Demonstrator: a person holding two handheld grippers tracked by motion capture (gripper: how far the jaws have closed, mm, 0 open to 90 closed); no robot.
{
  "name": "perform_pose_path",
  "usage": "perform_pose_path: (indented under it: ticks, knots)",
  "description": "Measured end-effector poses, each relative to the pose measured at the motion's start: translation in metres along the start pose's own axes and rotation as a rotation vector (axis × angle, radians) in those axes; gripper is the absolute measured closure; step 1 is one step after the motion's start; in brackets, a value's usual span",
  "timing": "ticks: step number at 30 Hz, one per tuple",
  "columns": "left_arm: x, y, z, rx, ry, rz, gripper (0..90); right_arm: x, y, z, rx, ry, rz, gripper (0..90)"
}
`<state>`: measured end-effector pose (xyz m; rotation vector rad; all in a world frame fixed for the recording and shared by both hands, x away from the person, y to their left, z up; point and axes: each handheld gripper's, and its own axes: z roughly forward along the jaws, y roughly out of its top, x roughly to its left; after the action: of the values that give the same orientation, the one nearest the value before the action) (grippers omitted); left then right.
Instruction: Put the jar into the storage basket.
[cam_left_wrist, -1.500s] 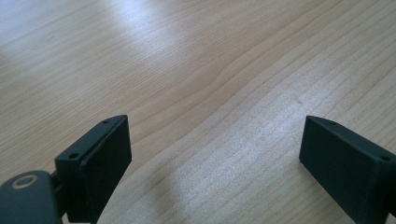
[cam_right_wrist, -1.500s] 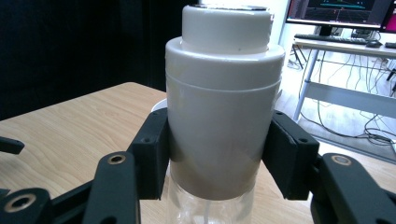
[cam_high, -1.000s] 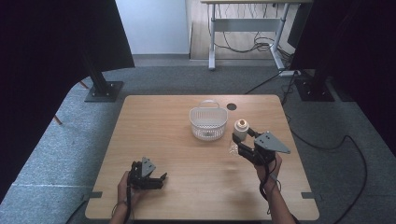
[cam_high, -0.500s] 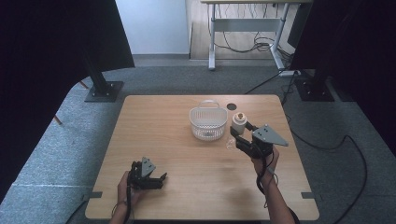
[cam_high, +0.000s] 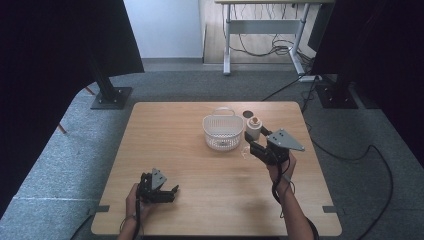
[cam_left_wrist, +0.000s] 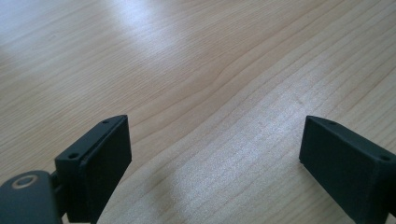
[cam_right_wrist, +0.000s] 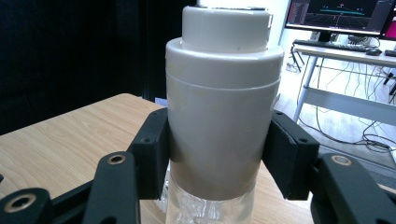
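You are gripping the white bottle (cam_right_wrist: 224, 112) firmly in your right tool (cam_high: 258, 145), holding it just beside the white basket (cam_high: 223, 131) toward the desk's (cam_high: 190, 165) far right corner. Your left tool (cam_high: 159, 189) is resting open and empty near the near edge. In moving it, be keeping the bottle upright and clear of the basket's rim.

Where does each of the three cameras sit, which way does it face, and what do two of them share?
High view: above the person's side, facing forward and down on the table; forearms and both hand-held grippers show.
Left gripper view: on the left hand-held gripper, facing bare wood between open jaws.
Right gripper view: on the right hand-held gripper, clamped on the white bottle.
Shared: the high view and right gripper view both show that bottle.
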<state>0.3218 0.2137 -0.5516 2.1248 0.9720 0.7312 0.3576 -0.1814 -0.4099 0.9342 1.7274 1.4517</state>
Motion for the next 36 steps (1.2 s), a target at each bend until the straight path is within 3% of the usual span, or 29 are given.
perform_pose_path:
  ticks: [7, 36]
  knots:
    - [0.0, 0.0, 0.0, 0.0, -0.001, 0.0, 9.1, 0.001, 0.001, 0.004, -0.011, -0.003, 0.028, 45.7]
    - [0.001, 0.0, 0.0, -0.001, -0.004, -0.002, 9.1, 0.005, 0.021, 0.033, 0.002, 0.007, 0.012, 45.7]
